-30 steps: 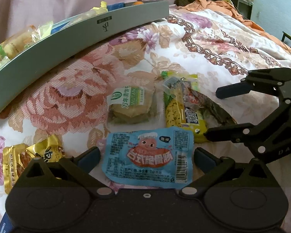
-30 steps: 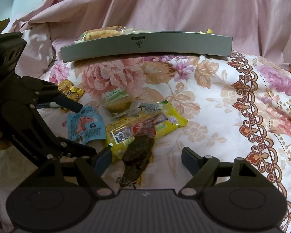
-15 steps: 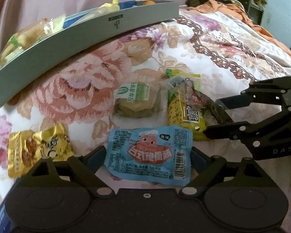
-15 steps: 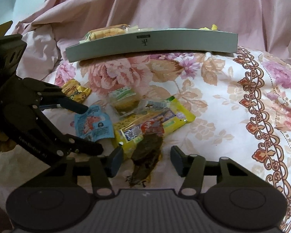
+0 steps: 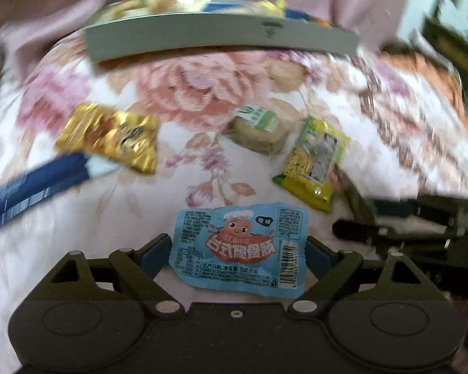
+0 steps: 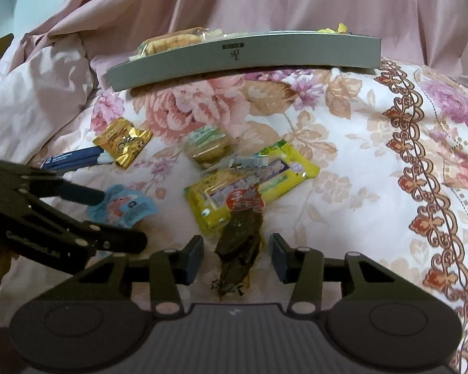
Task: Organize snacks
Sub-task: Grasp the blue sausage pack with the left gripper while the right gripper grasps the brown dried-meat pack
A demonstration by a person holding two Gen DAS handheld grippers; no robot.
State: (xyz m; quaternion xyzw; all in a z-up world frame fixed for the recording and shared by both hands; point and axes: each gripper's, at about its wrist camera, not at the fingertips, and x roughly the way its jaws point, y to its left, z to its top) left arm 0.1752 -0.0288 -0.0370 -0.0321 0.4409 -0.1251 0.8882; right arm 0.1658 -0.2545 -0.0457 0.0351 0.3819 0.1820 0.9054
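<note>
Left hand-held gripper (image 5: 237, 251) clamps blue packet (image 5: 238, 249); right hand-held gripper (image 6: 237, 257) open, on floral quilt (image 6: 358, 155).

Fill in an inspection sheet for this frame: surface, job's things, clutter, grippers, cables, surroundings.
Surface: floral quilt.
Job's things: grey tray already holding snacks; loose on the quilt are a blue packet, gold packet, biscuit packet, yellow packet, dark packet and navy stick pack.
Clutter: nothing seen.
Grippers: left gripper shut on the blue packet; right gripper open, straddling the dark packet.
Cables: nothing seen.
Surroundings: pink bedding behind the tray.
</note>
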